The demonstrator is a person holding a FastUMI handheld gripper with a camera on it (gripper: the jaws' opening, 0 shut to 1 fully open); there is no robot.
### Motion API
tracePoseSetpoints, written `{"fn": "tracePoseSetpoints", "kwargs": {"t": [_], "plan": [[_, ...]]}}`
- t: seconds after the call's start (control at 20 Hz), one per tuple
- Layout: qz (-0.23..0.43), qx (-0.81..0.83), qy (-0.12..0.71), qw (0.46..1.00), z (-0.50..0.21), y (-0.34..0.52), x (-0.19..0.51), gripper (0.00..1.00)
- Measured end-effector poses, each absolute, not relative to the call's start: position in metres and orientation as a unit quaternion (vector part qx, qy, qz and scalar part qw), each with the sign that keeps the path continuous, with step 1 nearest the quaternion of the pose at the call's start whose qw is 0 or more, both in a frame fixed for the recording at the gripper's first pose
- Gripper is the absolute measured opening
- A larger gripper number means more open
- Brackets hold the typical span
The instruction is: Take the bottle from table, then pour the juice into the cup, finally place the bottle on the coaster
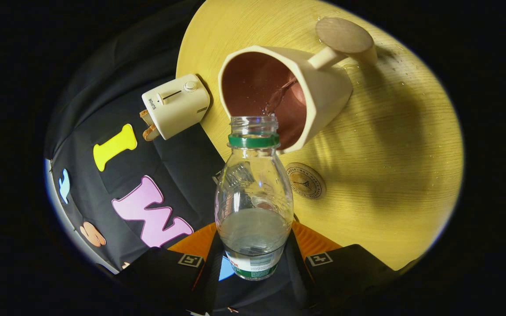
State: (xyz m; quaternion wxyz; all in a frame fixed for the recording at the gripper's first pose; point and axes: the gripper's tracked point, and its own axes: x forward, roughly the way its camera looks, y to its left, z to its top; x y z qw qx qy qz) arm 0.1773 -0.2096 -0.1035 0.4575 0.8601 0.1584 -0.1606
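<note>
Across the round wooden bench [393, 145]: cup, toaster, two discs, scattered droplets near the far edge. Largest first.

Bottle [254, 193], clear, uncapped, green neck ring, pinched at its lower body by the hand-held gripper [253, 259], a finger pressing each side. Long axis straight ahead along the fingers, mouth away from the gripper and at the cup's rim. Clear liquid pooled in the lower part near the fingers, roughly a third full by the look of it.

Cup [288, 87], cream outside, reddish-brown inside, just beyond the bottle mouth, handle on the far side. Thin stream visible entering it; liquid level inside hard to tell. Pouring judged under way.

Toaster [176, 105], cream, at the bench edge left of the cup, bread slices in the slots.

Wooden disc [345, 37] beyond the cup handle.

Printed coaster [305, 181], just right of the bottle's shoulder, bare. Probably the set-down spot; short swing right once the bottle is righted.
</note>
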Motion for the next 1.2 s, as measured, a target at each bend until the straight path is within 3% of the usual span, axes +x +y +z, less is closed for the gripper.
{"fn": "tracePoseSetpoints", "kwargs": {"t": [1.2], "plan": [[-0.173, 0.925, 0.063, 0.331, -0.076, -0.258, 0.182, 0.71]]}}
